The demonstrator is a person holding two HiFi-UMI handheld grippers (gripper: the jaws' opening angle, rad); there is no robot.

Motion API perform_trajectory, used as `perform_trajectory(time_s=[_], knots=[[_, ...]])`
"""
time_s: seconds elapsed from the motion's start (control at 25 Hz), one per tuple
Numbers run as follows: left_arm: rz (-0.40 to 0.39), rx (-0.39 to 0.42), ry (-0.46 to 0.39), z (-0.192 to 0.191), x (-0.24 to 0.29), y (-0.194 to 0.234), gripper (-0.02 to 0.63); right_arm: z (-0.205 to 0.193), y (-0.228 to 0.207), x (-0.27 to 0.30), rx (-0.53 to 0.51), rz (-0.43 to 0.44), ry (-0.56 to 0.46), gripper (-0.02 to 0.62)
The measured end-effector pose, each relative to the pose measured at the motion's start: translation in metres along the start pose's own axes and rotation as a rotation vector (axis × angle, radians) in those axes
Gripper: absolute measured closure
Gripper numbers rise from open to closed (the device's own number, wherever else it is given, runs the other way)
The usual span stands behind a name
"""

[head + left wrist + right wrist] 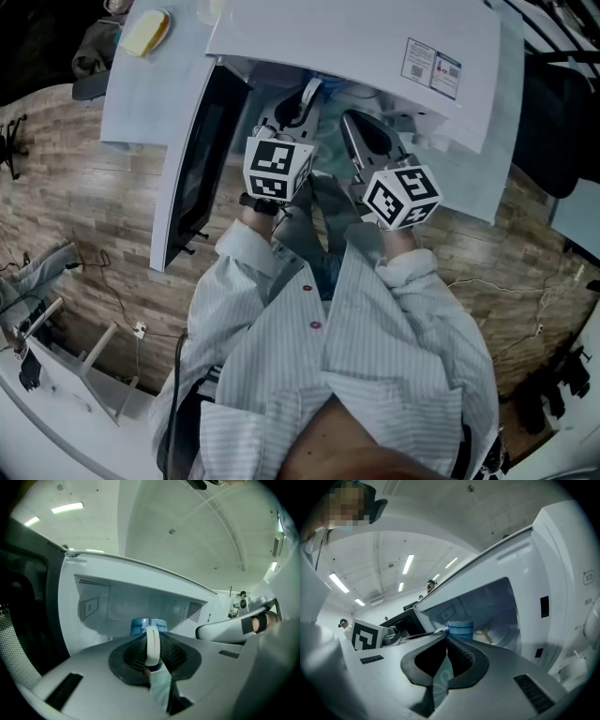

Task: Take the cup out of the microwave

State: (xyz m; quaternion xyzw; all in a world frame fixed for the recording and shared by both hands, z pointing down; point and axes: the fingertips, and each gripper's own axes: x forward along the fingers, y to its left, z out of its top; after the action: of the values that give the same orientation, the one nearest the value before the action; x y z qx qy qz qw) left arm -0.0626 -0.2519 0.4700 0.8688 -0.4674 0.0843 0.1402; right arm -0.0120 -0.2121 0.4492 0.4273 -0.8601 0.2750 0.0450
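A blue cup [143,624] with a white handle [152,646] is at the mouth of the white microwave [375,37], whose door [197,169] hangs open to the left. My left gripper [152,637] is shut on the handle, which stands upright between the pads. In the head view the left gripper [302,101] reaches into the opening and hides most of the cup. My right gripper [446,637] is beside it on the right, jaws shut with nothing between them, and the cup [459,629] shows just beyond its tips. From above, the right gripper [367,141] sits at the cavity's front edge.
The door [28,620] stands close on the left of the left gripper. A yellow object [143,33] lies on the counter left of the microwave. Wood floor with cables [112,291] lies below. A striped sleeve [412,272] follows each gripper.
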Motion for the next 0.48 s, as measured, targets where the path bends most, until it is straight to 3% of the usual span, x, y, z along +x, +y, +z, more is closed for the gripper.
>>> perform_trajectory(time_s=[0.48], knots=[[0.005, -0.008, 0.007, 0.004, -0.024, -0.008, 0.545, 0.013, 0.01, -0.004, -0.016, 0.028, -0.011, 0.56]])
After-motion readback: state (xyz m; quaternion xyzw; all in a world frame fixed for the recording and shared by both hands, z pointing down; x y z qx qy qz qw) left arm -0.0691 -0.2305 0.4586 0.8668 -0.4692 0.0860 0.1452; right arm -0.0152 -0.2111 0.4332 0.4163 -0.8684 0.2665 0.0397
